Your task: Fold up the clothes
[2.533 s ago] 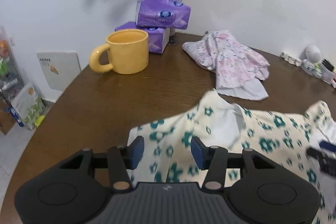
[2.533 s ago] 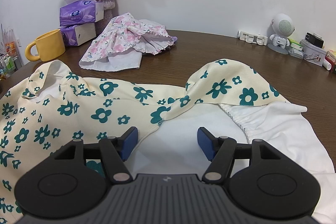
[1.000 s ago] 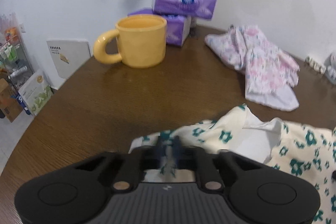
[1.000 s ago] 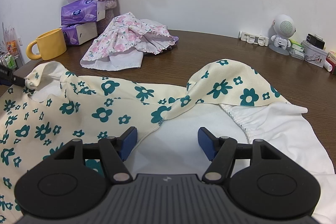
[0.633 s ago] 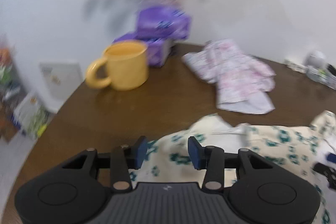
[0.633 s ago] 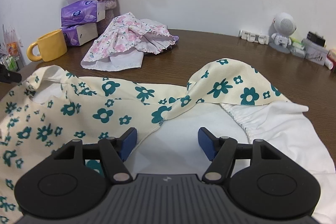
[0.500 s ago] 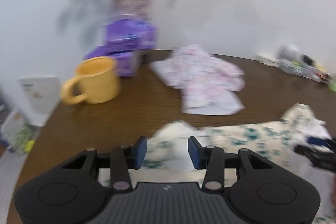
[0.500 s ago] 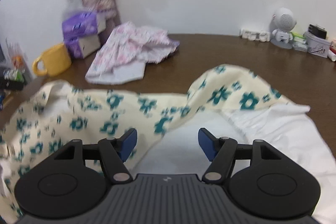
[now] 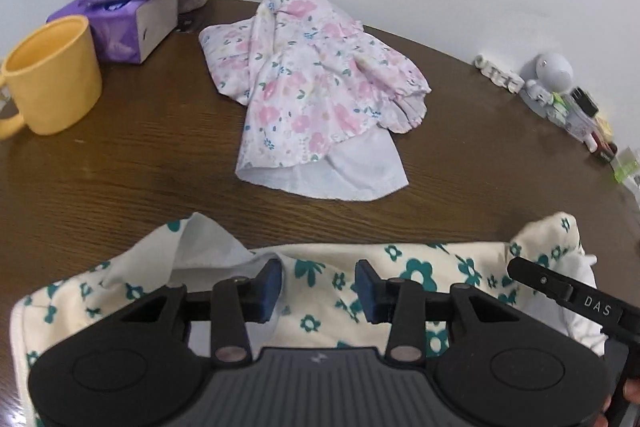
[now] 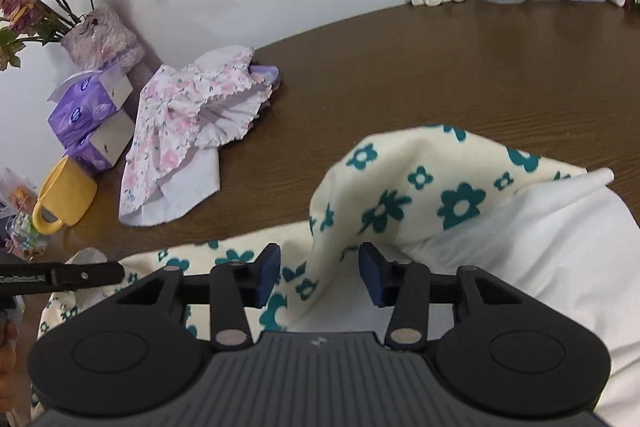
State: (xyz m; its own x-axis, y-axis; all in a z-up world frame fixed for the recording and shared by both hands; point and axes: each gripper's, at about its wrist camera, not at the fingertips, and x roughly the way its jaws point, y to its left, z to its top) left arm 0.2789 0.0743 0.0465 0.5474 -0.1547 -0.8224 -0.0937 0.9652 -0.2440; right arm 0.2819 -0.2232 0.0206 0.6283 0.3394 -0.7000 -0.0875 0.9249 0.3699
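Now we note the brown surface [image 9: 120, 163] first: the cream garment with teal flowers [image 10: 420, 179] lies at its near edge, well short of the pink floral garment [image 9: 312, 95], which stays untouched by the yellow mug [image 9: 52, 75]. Compared with a second ago, the cream cloth's near edge is gathered and both hands have swung inward. The left gripper [image 9: 319, 285] and right gripper [image 10: 319, 275] have just been closing; fingers narrow but not pressing, cloth slack between them. We judge the first fold is starting, grip not yet secured.

Mug [image 9: 50, 77] left of crumpled garment [image 9: 316, 95]; tissue packs [image 9: 136, 3] behind.
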